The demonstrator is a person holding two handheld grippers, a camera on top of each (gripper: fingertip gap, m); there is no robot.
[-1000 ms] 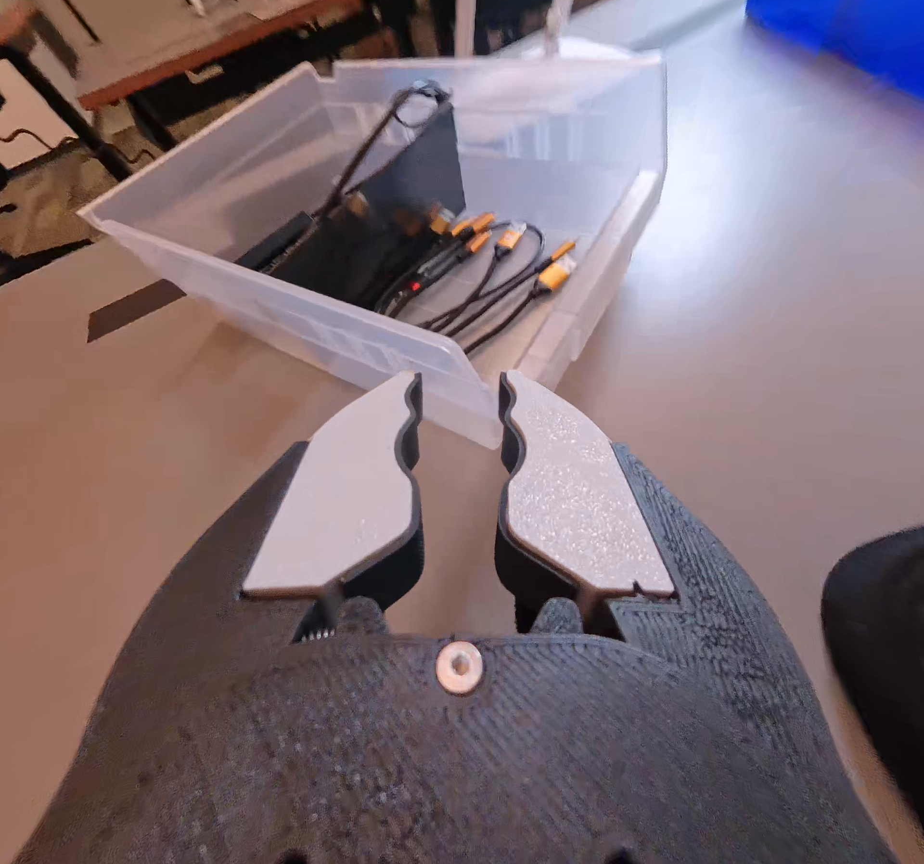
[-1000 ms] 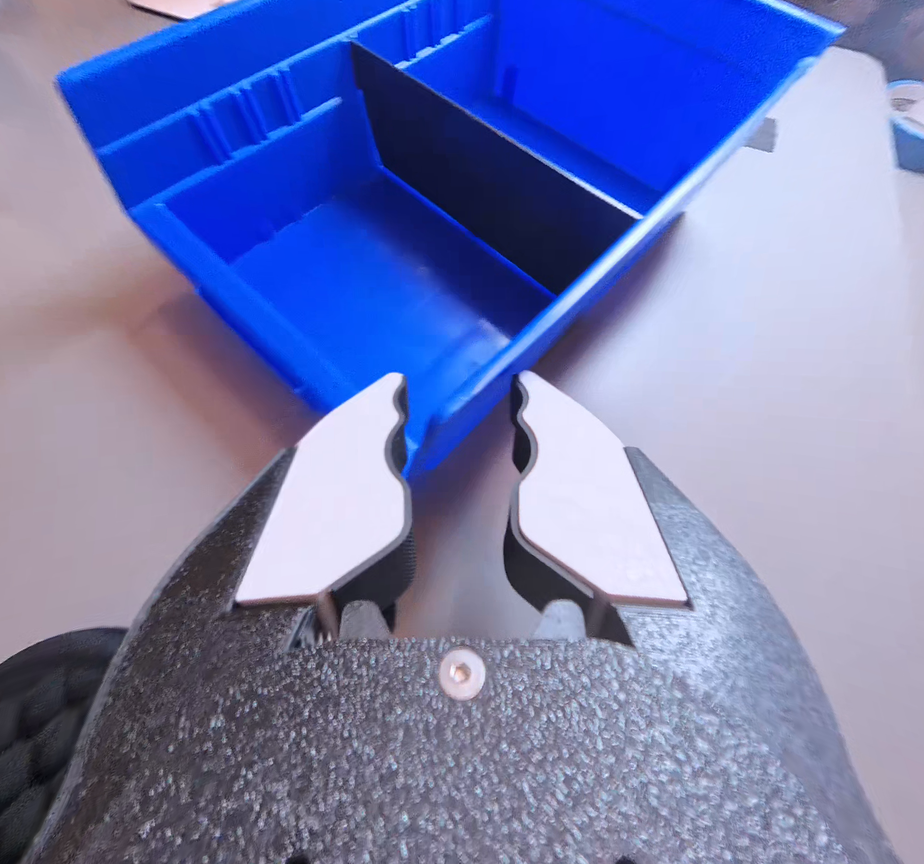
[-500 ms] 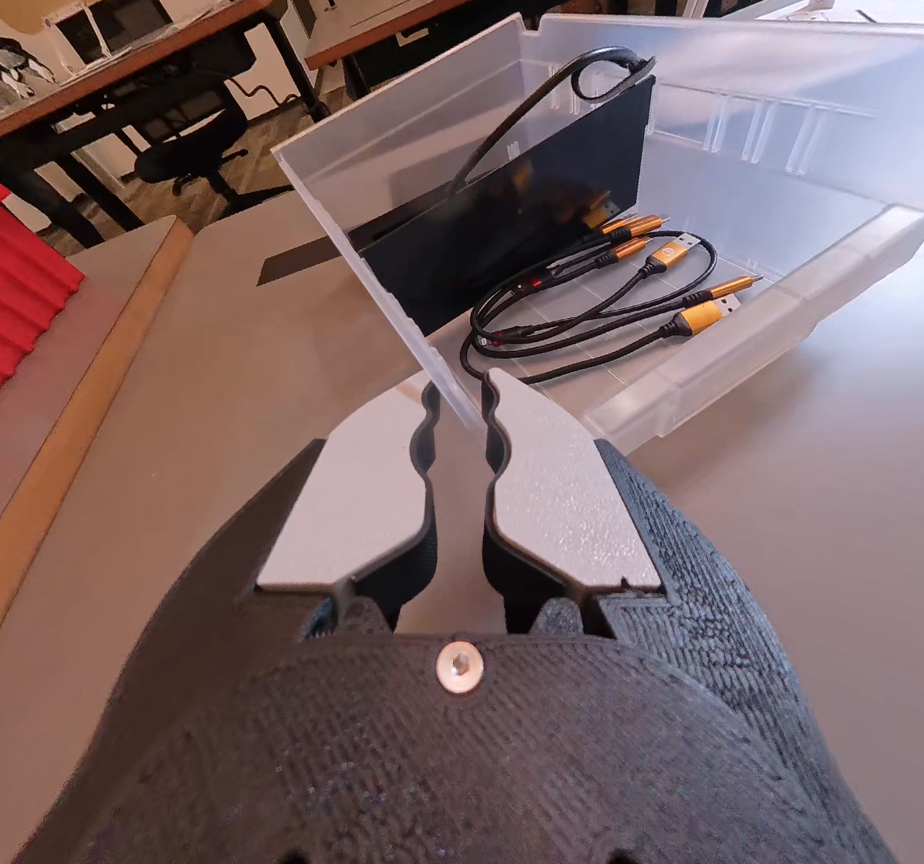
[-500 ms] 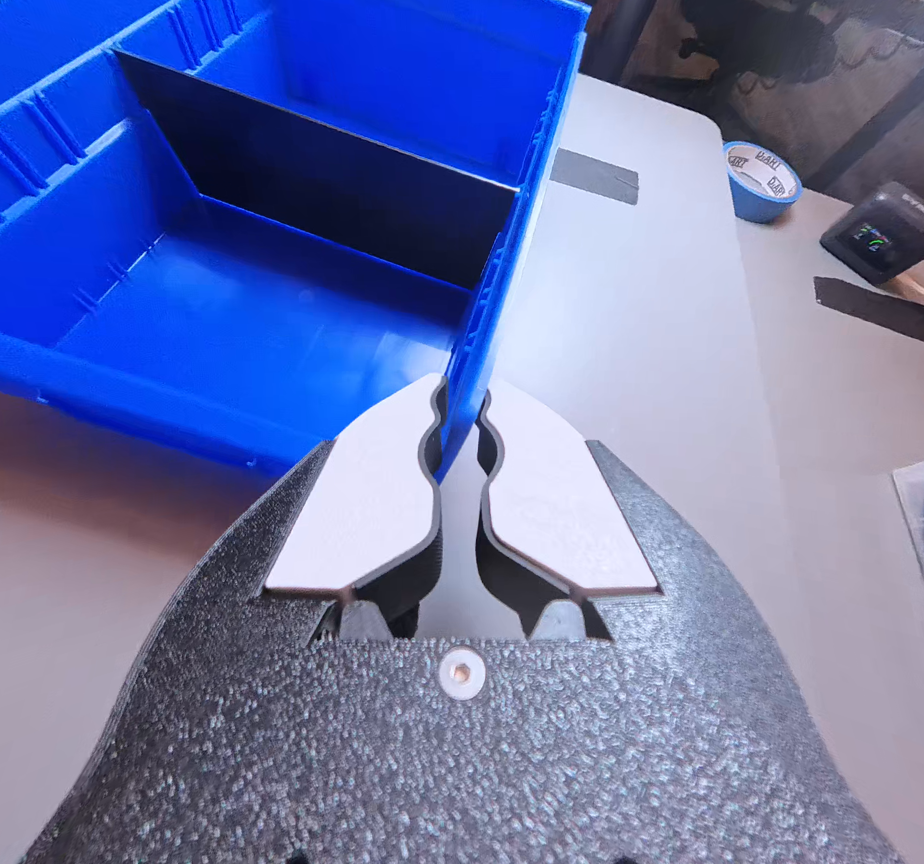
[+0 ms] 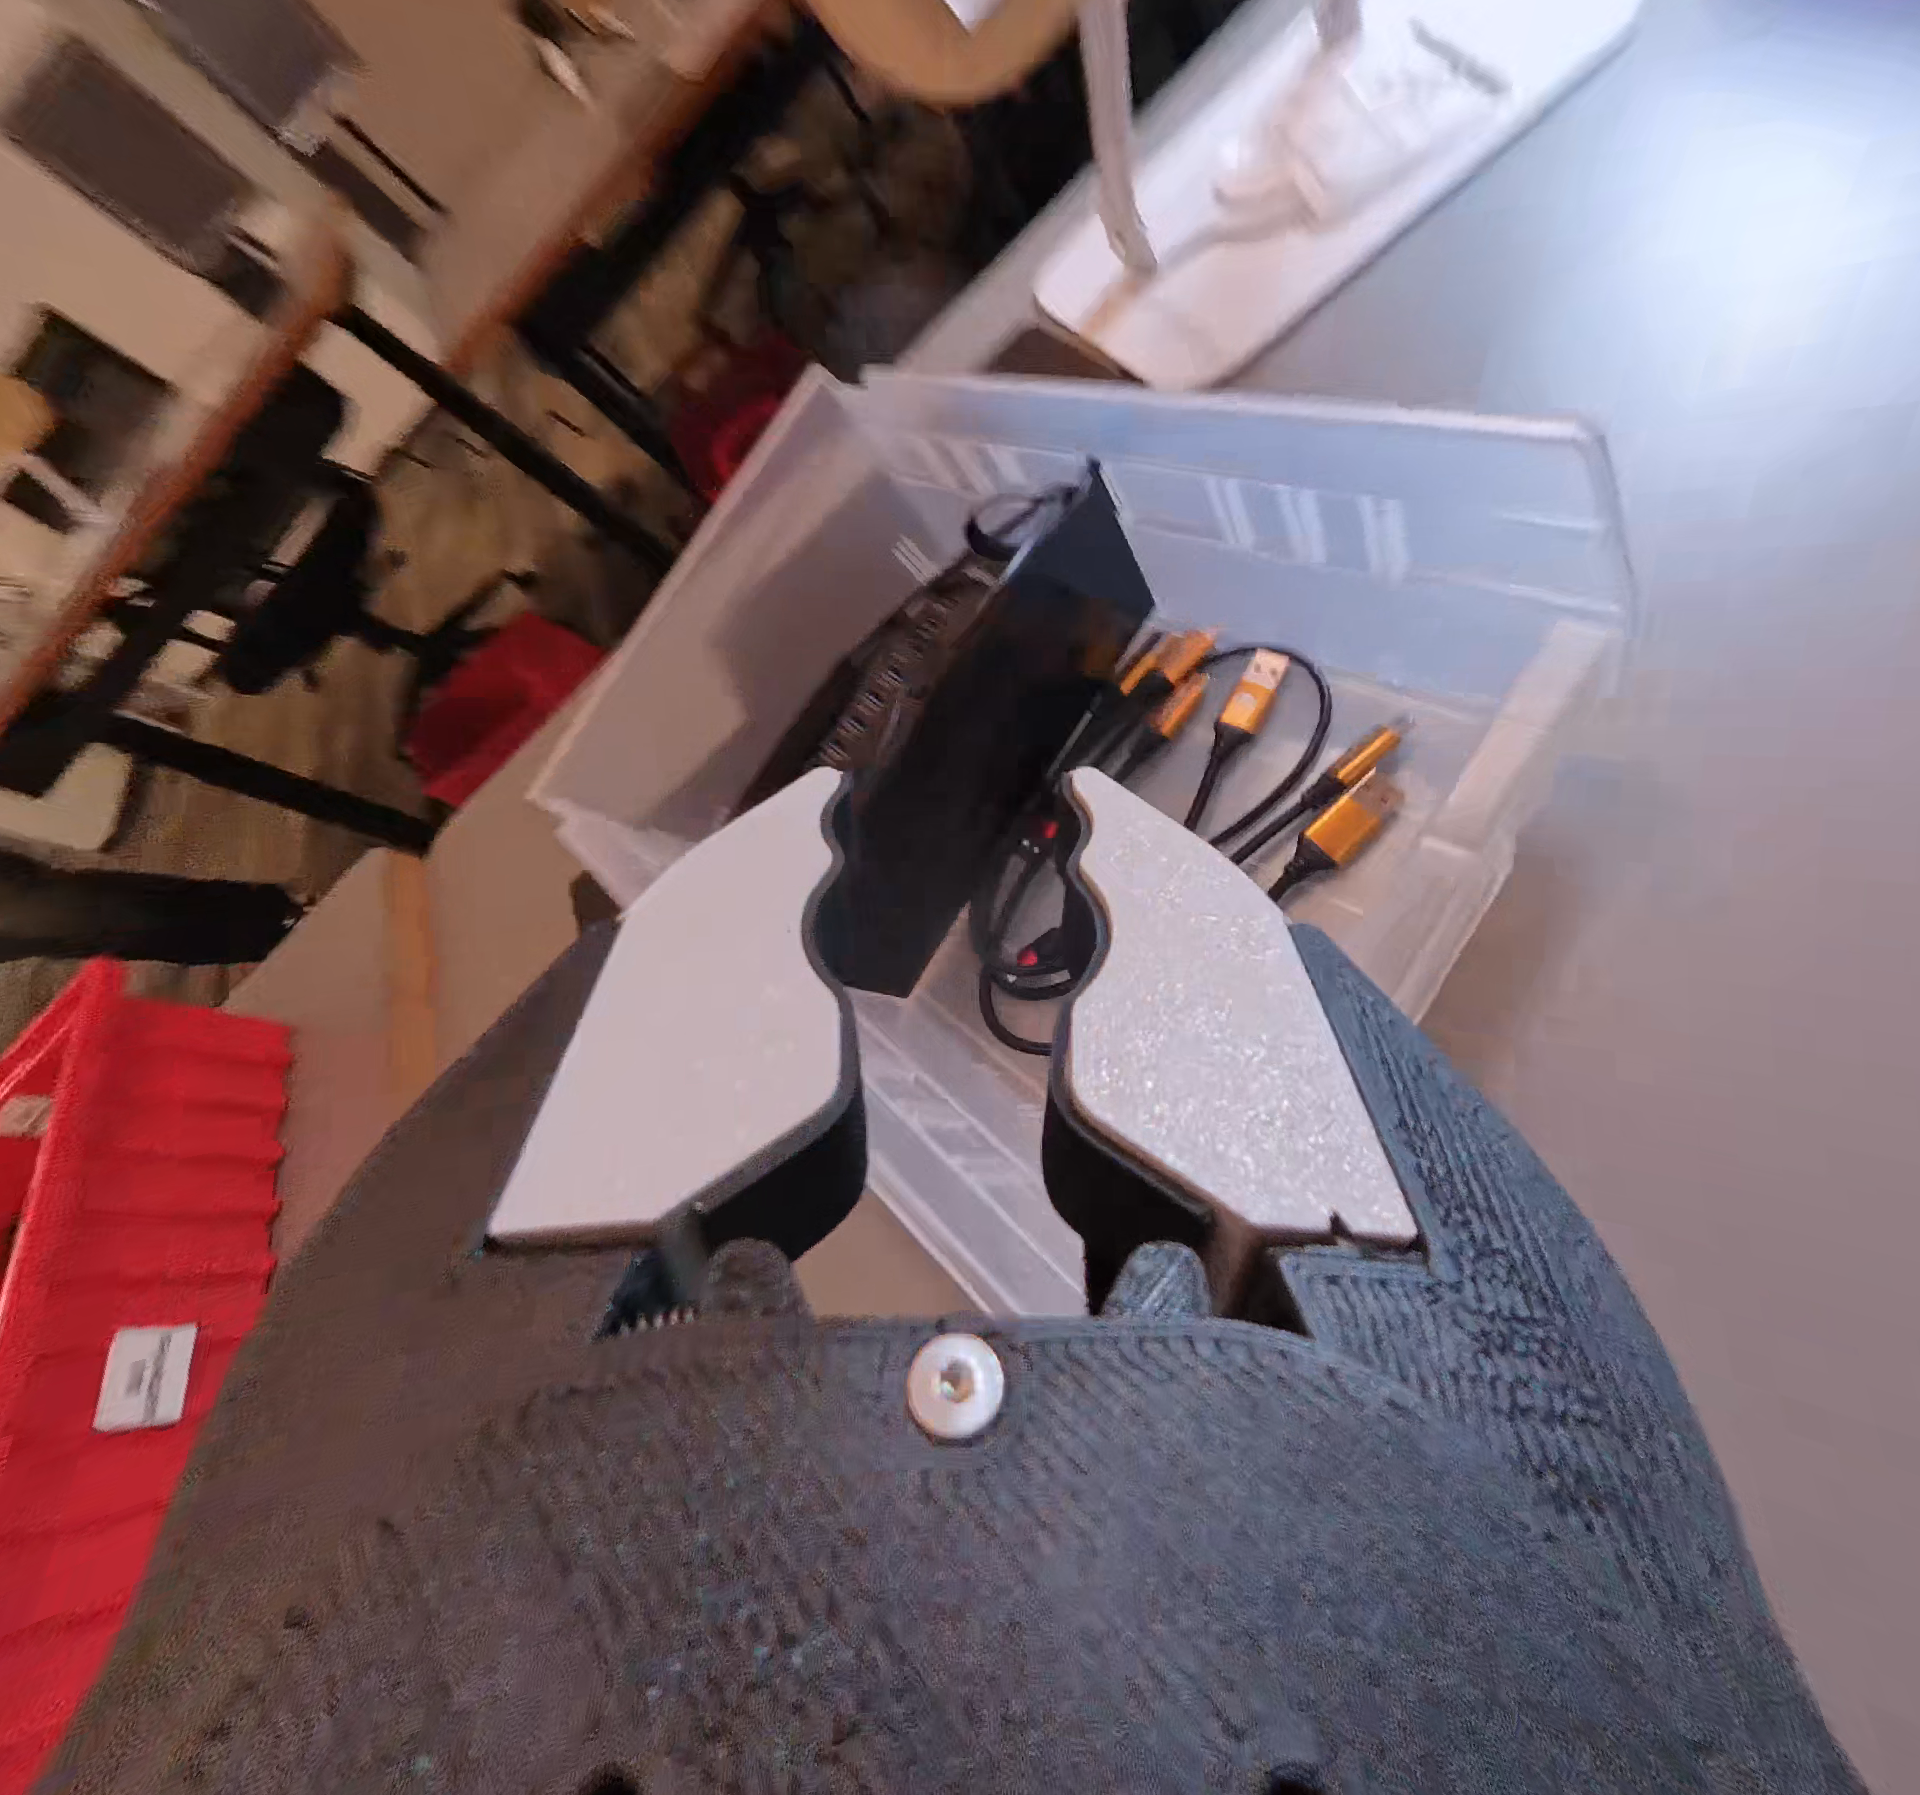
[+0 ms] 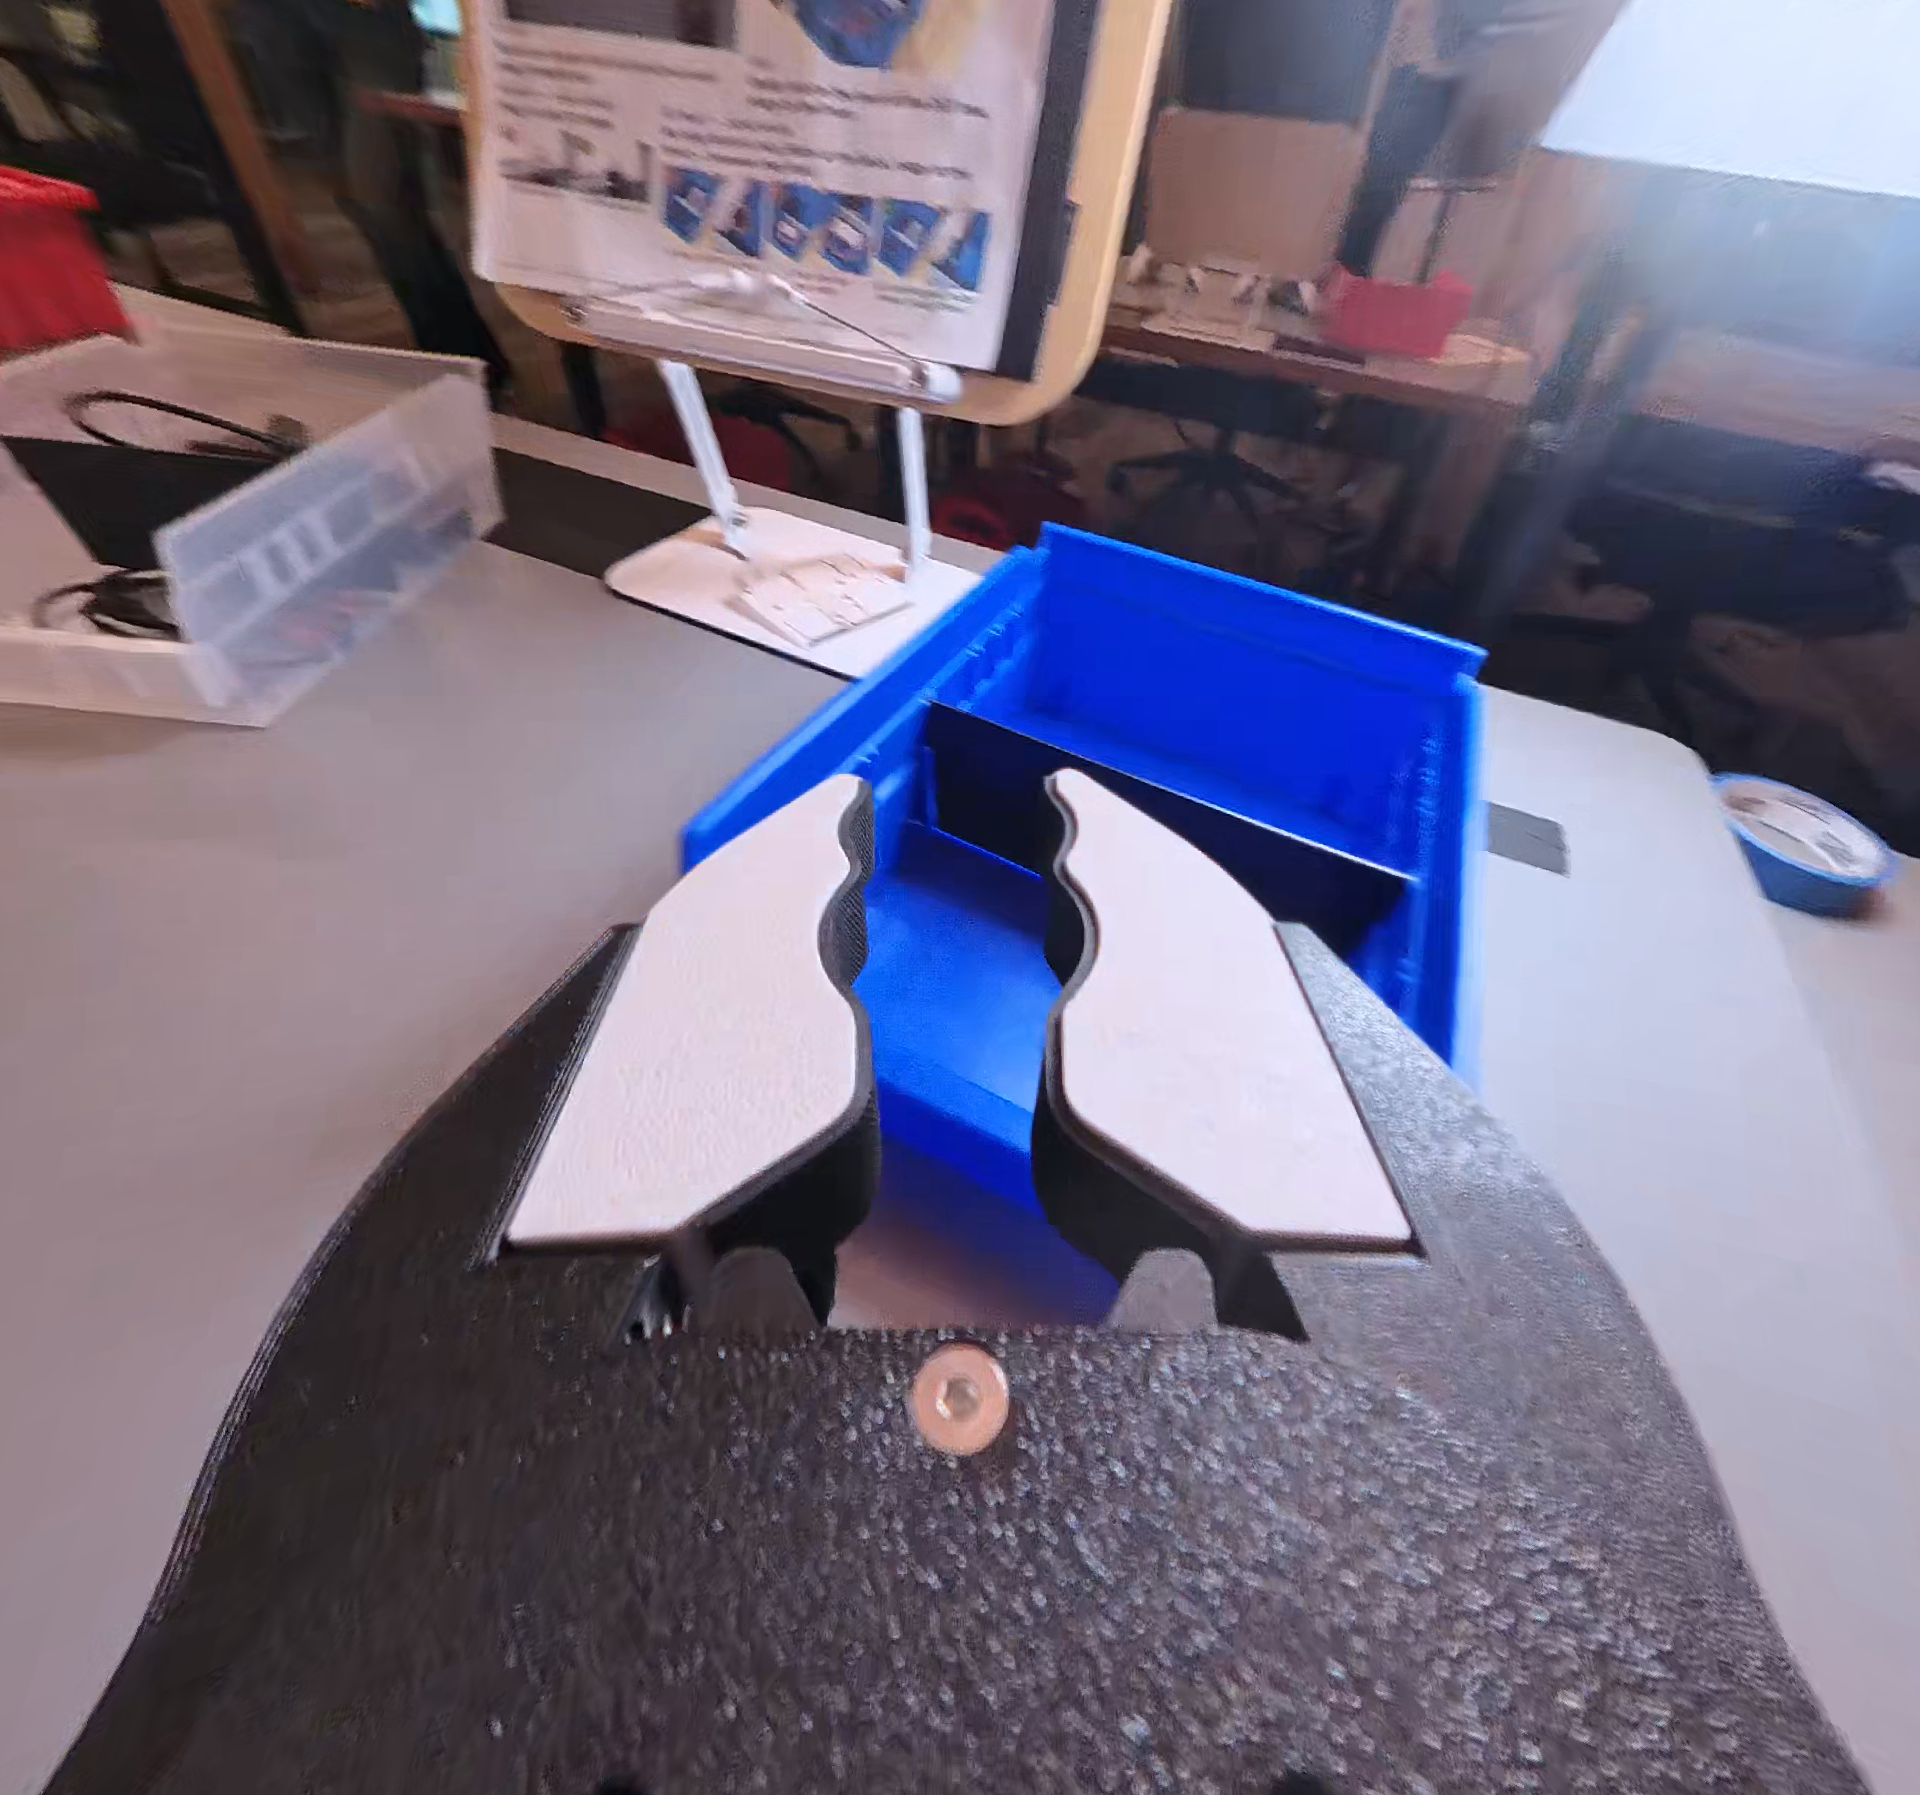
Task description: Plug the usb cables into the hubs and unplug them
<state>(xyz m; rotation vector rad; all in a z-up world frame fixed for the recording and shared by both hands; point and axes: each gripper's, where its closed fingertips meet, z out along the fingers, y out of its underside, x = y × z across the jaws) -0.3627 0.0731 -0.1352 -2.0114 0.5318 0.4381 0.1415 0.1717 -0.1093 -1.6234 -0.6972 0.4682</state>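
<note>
Getting ready to pick a cable

Our left gripper [image 5: 951, 795] and right gripper [image 6: 954, 795] are both apart, holding nothing; the black cables with orange plugs [image 5: 1252, 706] lie in the clear plastic bin [image 5: 1507, 706]; next we reach in.

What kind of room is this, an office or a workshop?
Probably a shared lab or workshop: wooden workbenches with office chairs, storage bins like the blue plastic divided bin, and an illustrated instruction sheet on a white stand.
</note>
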